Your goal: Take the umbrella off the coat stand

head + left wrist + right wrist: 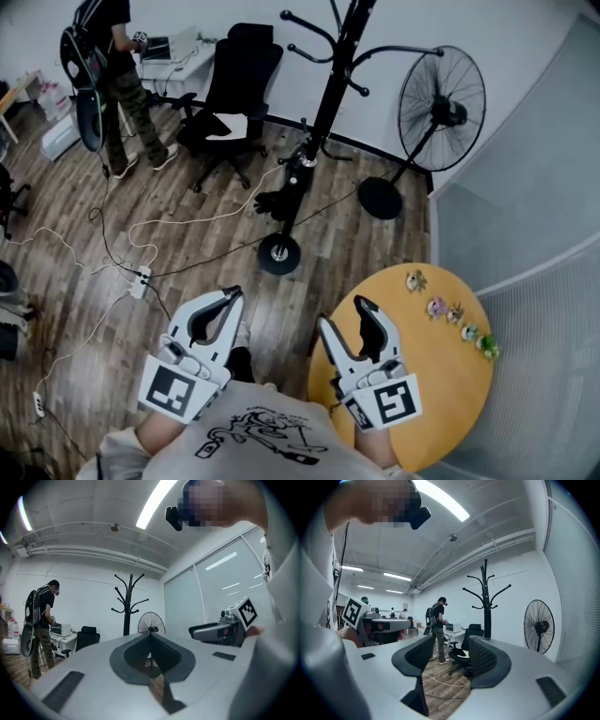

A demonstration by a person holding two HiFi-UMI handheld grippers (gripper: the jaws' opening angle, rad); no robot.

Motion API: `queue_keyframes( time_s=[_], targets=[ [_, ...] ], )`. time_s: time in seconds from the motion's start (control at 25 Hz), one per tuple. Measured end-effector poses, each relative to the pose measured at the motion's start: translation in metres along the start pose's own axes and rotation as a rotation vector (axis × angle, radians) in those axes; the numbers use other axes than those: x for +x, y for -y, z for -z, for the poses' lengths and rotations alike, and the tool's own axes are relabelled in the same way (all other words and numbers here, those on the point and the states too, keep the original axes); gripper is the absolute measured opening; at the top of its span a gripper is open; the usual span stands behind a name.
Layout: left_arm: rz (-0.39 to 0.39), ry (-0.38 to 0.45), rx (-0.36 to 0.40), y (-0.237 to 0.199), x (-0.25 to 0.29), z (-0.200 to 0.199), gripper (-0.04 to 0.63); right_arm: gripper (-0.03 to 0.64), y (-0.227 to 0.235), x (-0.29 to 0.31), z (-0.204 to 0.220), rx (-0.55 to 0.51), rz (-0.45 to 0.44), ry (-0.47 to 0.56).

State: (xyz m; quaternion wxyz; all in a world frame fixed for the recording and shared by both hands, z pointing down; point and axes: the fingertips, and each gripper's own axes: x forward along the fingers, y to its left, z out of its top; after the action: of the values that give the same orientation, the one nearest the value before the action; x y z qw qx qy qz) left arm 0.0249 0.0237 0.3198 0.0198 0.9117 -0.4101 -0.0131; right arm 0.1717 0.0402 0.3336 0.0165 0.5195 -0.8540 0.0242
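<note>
The coat stand (339, 66) rises black from a round base on the wood floor (216, 253). The umbrella (287, 187) seems to be the dark bundle hanging low against its pole, just above the base – too small to make out more. Both tools sit well short of the stand on its near side, pointing level toward it. The left hand-held gripper (231, 294) is closed, jaw tips meeting w/ nothing between them. The right hand-held gripper (343, 314) stands wide, jaws apart and empty, w/ floor showing through the gap. Right of the stand, and near it, is a pedestal fan (441, 108). Left of the stand is an office chair (230, 80), and farther left a person (117, 75) w/ a backpack stands at a desk (178, 52). Cables (187, 225) trail over the floor from nr the stand's base toward a power strip (141, 281). A round yellow tabletop (441, 394) lies to the near right of the stand, partly under the right hand-held gripper – a row of small figures (452, 317) sits along its far edge.
</note>
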Motion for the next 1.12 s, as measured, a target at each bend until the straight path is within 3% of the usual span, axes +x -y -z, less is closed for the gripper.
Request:
queue_keyframes(
  time_s=[1.12],
  targets=[
    [0.028,0.014,-0.026,-0.158,0.075,-0.018,0.008,0.253,0.011,0.172,-0.022,-0.025,0.027,-0.029]
  ],
)
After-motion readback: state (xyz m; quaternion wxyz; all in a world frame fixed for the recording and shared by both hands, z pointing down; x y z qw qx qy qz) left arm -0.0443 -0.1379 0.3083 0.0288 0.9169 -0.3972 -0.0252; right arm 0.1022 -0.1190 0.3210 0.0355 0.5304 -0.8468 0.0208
